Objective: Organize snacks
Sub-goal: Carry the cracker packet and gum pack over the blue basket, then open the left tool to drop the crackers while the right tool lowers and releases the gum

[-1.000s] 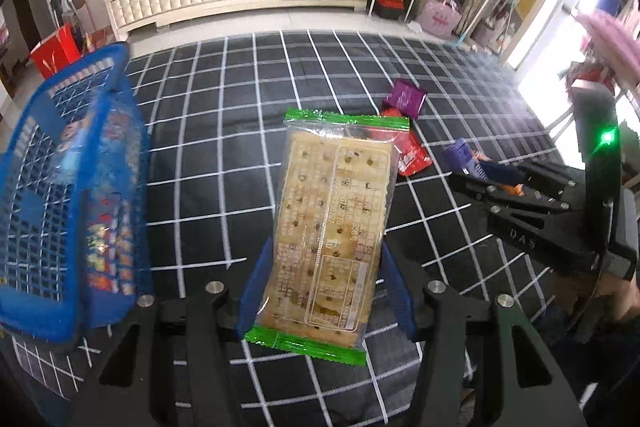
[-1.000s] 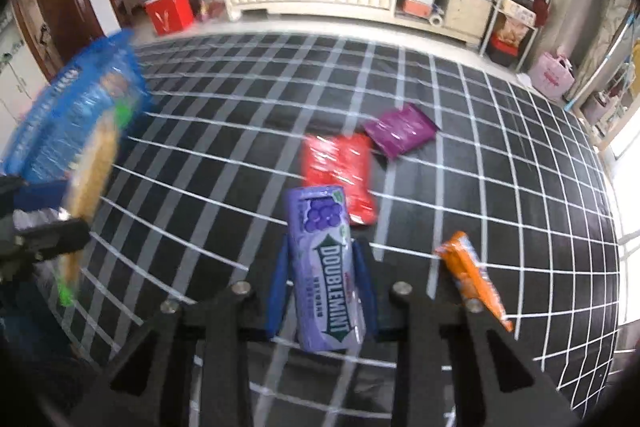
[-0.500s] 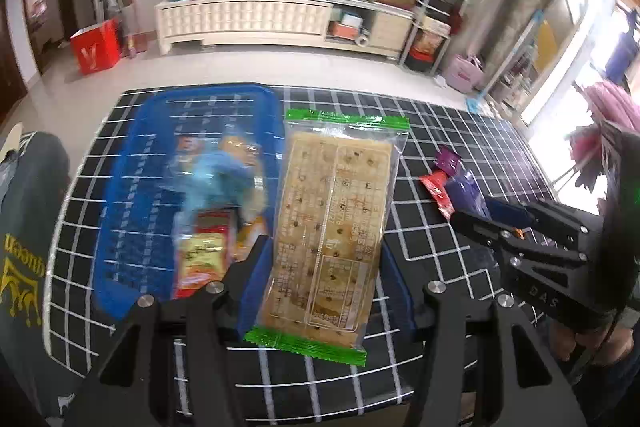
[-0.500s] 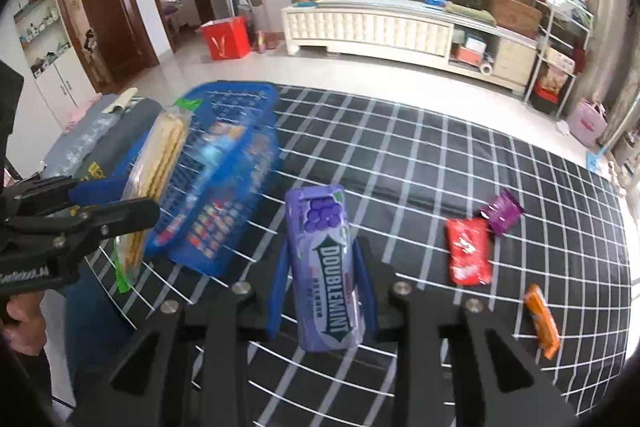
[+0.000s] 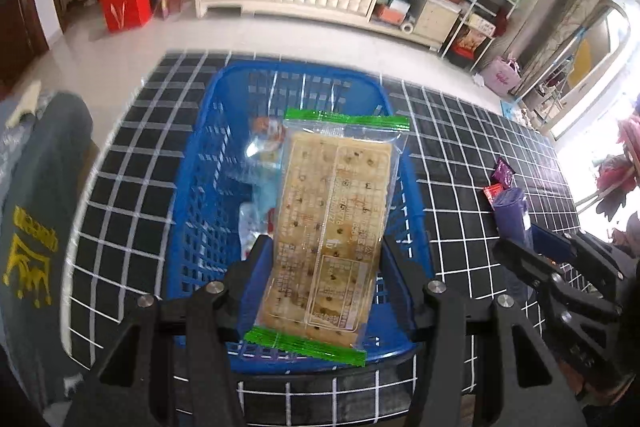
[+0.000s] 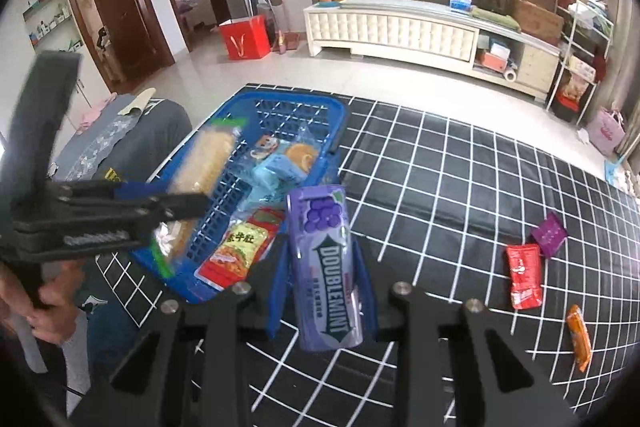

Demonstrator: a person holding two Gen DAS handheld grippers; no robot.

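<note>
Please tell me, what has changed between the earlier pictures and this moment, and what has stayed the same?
Both grippers carried their snacks across the checked cloth toward the blue basket. The left gripper now holds the cracker pack above the basket; the right gripper brought the Doublemint gum pack beside it. Neither grip changed, nothing was released. The red, purple and orange packets stayed on the cloth.
</note>
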